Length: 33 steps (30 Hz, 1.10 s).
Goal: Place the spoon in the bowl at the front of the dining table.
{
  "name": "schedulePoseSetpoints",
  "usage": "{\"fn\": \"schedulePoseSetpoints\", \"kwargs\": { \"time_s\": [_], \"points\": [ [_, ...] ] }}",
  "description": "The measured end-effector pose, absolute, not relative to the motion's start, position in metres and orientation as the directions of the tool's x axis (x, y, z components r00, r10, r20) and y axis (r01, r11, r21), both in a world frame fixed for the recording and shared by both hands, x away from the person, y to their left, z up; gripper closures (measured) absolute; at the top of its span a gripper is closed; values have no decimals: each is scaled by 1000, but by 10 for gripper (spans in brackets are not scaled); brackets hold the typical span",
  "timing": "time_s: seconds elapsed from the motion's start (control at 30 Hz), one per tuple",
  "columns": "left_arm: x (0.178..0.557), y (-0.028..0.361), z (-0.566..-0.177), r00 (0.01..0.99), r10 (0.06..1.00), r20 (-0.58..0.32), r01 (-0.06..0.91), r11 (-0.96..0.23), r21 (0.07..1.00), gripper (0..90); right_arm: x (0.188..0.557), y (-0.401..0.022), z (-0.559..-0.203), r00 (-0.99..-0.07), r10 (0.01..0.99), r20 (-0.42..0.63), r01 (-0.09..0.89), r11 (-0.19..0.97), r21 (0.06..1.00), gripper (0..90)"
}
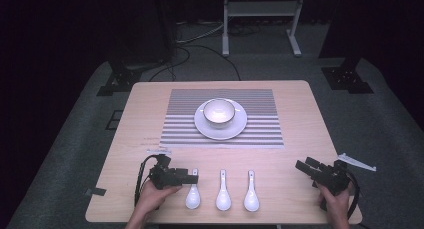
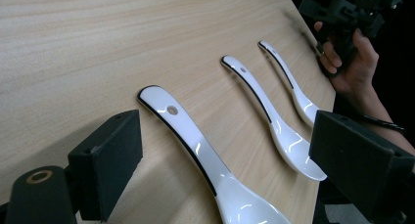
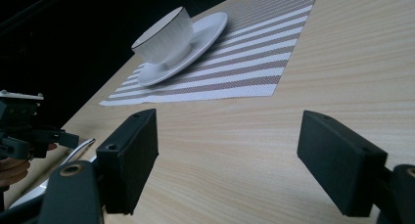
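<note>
We see a light wooden table (image 1: 300,119) in a dark room, with a striped placemat (image 1: 260,129) in its far half. On the mat stands a white bowl (image 1: 218,112) on a white plate (image 1: 237,126). Three white spoons lie in a row near the front edge. Our left gripper (image 1: 192,177) is just beside the left spoon (image 1: 193,195); its jaws stand wide apart around the handle and do not touch it. Our right gripper (image 1: 306,166) hovers well apart at the right, jaws spread, holding nothing.

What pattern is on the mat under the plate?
The mat has brown and white stripes, clearest in the high view.
</note>
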State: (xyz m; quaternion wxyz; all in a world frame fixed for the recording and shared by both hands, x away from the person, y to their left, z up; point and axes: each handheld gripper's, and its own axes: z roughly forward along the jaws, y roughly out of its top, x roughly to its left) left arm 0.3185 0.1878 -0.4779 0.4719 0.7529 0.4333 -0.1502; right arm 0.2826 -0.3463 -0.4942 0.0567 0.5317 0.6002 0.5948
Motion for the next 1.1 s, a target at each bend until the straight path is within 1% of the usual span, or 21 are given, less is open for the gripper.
{"fn": "schedulePoseSetpoints", "kwargs": {
  "time_s": [0.17,0.23,0.33,0.47,0.6,0.63,0.7,0.73,0.77,0.8,0.83,0.87,0.9,1.03,1.1],
  "points": [
    [317,184,-476,584,497,-642,787,-154,597,130,283,-346,-494,-427,705,566,570,-275,774,221],
    [316,180,-475,588,515,-624,781,-163,603,189,283,-346,-494,-427,705,566,570,-276,774,221],
    [318,180,-476,581,533,-616,786,-168,596,189,283,-346,-494,-428,705,565,570,-275,774,221],
    [318,179,-480,565,544,-621,797,-167,580,237,283,-346,-494,-426,704,568,571,-277,773,221],
    [317,177,-478,570,556,-605,791,-174,586,252,283,-346,-494,-427,705,566,571,-276,773,221],
    [317,177,-478,581,559,-592,783,-186,593,306,283,-346,-494,-427,705,566,571,-276,774,221],
    [316,174,-478,587,569,-576,780,-209,590,345,283,-346,-494,-427,705,566,570,-276,774,221],
    [316,172,-478,595,581,-555,772,-221,596,382,282,-346,-494,-427,705,566,570,-276,774,221],
    [315,170,-476,615,590,-523,756,-250,605,440,282,-346,-494,-427,705,566,570,-276,774,221],
    [315,170,-476,615,590,-523,756,-250,605,455,282,-346,-494,-427,705,566,570,-276,774,221],
    [313,166,-475,636,587,-502,742,-286,606,455,282,-346,-494,-426,705,566,570,-276,774,221],
    [312,163,-474,651,593,-473,728,-313,610,526,282,-347,-494,-426,706,565,570,-276,774,221],
    [311,161,-473,663,594,-456,719,-334,610,526,282,-347,-494,-426,706,565,570,-276,774,221],
    [308,148,-467,706,617,-346,669,-424,610,636,282,-346,-494,-425,708,565,570,-276,774,221],
    [308,143,-466,726,612,-314,649,-458,608,657,282,-347,-494,-424,708,565,570,-276,774,221]
  ]
}}
